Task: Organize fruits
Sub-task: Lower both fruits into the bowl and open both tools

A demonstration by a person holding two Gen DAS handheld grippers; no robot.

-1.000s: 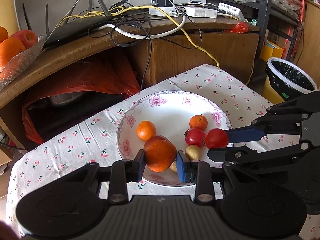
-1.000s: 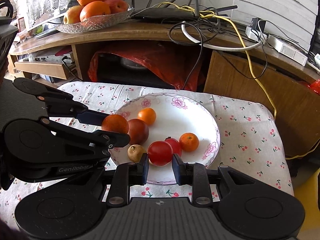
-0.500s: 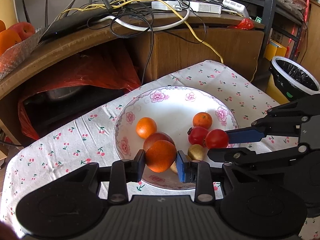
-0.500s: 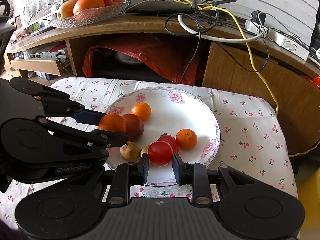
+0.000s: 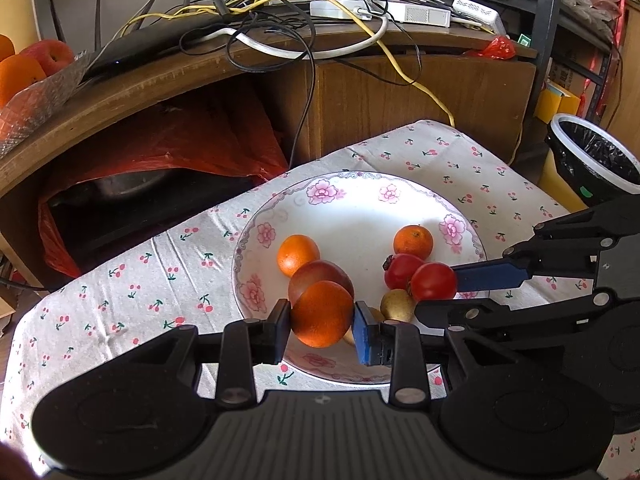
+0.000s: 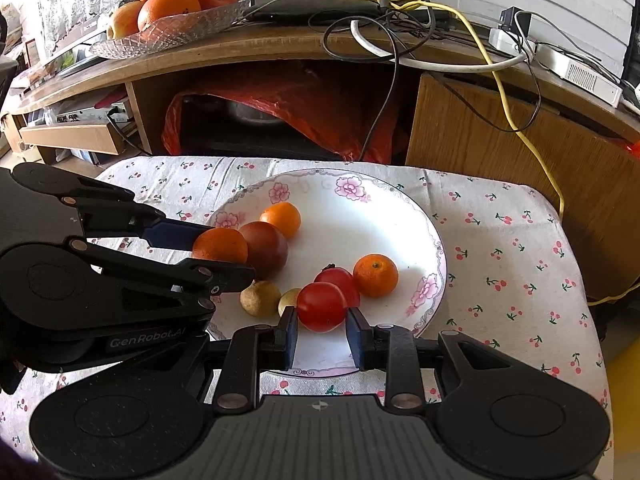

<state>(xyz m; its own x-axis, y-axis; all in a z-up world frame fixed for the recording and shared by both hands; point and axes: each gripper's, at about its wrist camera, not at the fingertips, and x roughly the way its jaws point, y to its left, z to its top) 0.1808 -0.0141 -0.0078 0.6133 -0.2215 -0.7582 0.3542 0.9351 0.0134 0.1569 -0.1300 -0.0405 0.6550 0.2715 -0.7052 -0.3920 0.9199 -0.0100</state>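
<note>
Orange [image 5: 322,314] pinched between left fingers [image 5: 280,322] | tomato [image 6: 322,306] pinched between right fingers [image 6: 290,330]

Plate [image 5: 362,208]: white w/ pink flowers. Cloth [image 5: 132,288]: white w/ red cherries. Tongs pads [image 5: 363,334]: blue. Tomato [image 6: 322,306]: red. Orange [image 5: 322,314]: orange.

Compared with a second ago, both views sit higher and further back from the plate [image 5: 256,236], which now lies lower and nearer the middle of each picture. The left hand-held gripper [image 5: 322,318] carries its orange [image 5: 322,314] a little higher above the plate's near rim, so the dark red fruit [image 5: 316,276] behind it shows more. The right hand-held gripper [image 6: 322,330] lifts its tomato [image 6: 321,306] too: the second tomato [image 6: 340,280] and the two small brown fruits [image 6: 260,298] on the plate are more exposed beneath it.
</note>
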